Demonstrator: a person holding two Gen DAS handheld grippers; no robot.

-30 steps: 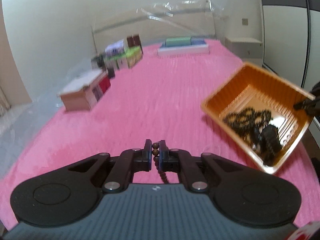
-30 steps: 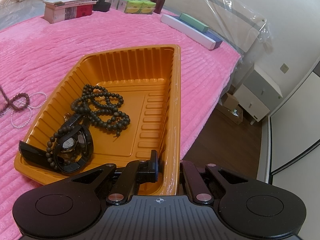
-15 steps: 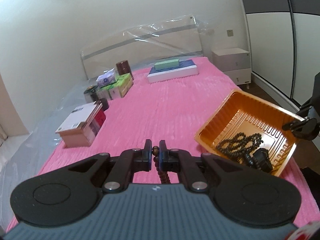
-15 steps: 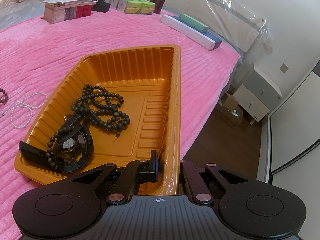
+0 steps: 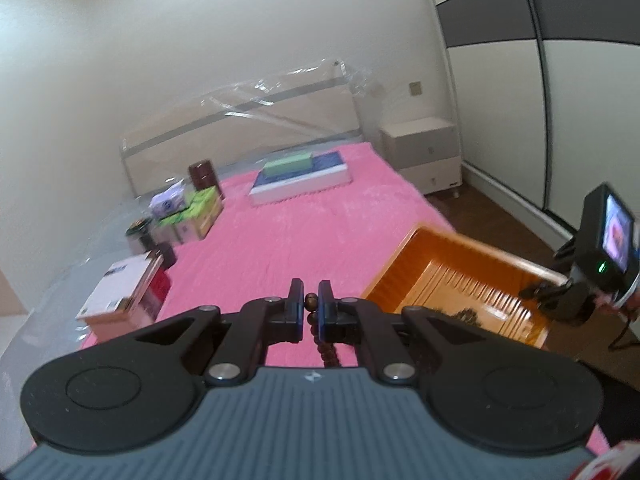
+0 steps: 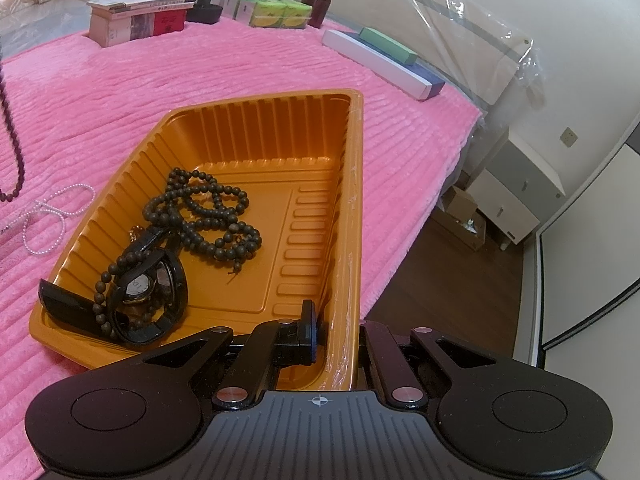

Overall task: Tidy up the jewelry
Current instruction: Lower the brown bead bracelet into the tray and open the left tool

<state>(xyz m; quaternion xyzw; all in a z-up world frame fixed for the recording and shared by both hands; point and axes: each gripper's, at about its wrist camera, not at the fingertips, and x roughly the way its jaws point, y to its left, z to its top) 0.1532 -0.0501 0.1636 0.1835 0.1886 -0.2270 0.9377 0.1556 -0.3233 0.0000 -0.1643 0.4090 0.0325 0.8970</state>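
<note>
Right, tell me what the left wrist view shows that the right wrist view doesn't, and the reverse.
Only the left wrist view shows the left gripper shut on the brown bead strand, and the right gripper's camera screen.

Only the right wrist view shows the right gripper clamped on the tray's wall, the watch, and the pearl necklace lying on the blanket.

Both show the orange tray, dark beads and pink blanket.

Pink blanket (image 6: 240, 68) covers bed. At its far end: plastic-wrapped headboard (image 5: 240, 136). On the blanket near headboard: green box (image 5: 287, 161) on flat blue-white box (image 5: 300, 184), tissue packs (image 6: 276, 10), dark jar (image 6: 318, 0), book stack (image 6: 136, 16). White nightstand (image 5: 424, 152) beside bed.
</note>
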